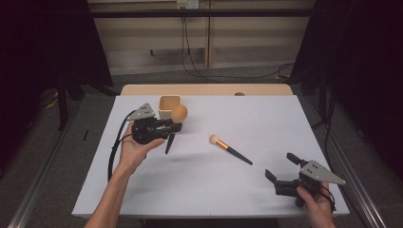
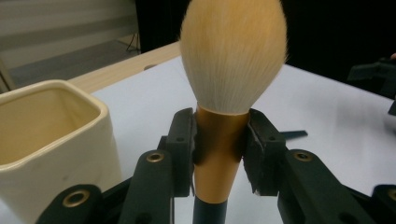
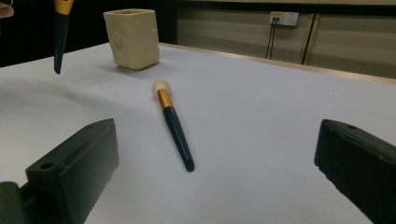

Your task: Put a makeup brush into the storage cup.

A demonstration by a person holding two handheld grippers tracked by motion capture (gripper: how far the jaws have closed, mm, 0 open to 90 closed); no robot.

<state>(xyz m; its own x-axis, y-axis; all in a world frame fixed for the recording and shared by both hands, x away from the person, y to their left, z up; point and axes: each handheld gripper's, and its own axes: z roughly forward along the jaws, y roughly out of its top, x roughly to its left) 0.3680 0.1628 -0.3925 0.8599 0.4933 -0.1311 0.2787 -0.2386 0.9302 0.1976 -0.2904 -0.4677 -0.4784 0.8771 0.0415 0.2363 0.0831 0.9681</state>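
My left gripper [image 1: 173,128] is clamped on the gold collar of a large brush [image 2: 232,79], held off the table with bristles up, just beside the cream cup [image 1: 169,106] near the table's far edge. To the right of the cup, well apart, I see a small brush [image 1: 230,149] lying flat on the white table [image 1: 266,114]. Further right of it, my right gripper [image 1: 281,166] sits with jaws spread wide, holding nothing.
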